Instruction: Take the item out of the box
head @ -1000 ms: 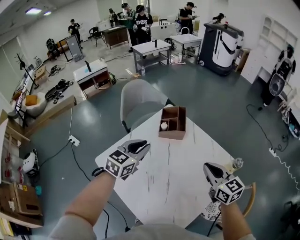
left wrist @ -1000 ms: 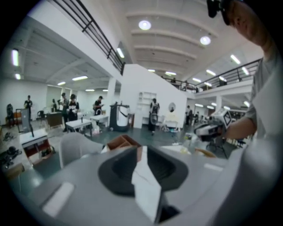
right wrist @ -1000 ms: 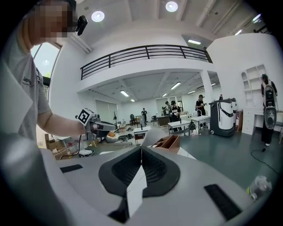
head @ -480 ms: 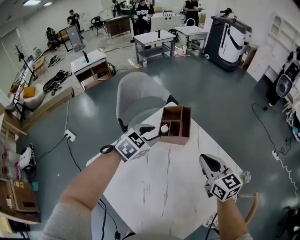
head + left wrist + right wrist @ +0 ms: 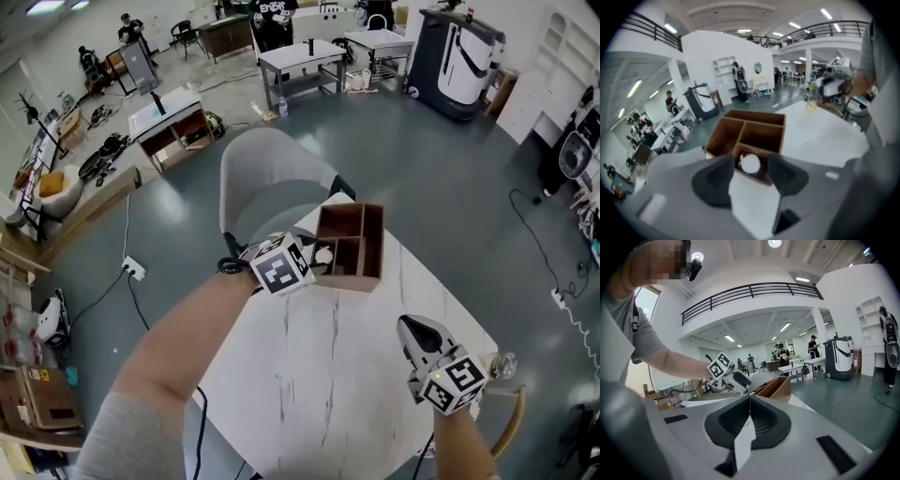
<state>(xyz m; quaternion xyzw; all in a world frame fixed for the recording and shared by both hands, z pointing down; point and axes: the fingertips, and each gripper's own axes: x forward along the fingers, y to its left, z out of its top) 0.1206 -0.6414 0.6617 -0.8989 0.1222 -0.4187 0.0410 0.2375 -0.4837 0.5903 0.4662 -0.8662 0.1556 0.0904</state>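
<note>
In the head view, the left gripper (image 5: 315,260) sits at the near-left corner of the wooden box (image 5: 349,279) on the white table (image 5: 328,375), by the small white item (image 5: 325,254) in its near-left compartment; the right gripper (image 5: 412,330) is well apart. Left gripper view: jaws wide, just been opening, nothing pinched, item framed between them beyond the box wall. A jaw could catch that wall and shove the box. Right gripper view: jaws together, empty, so nothing steadies the box.
</note>
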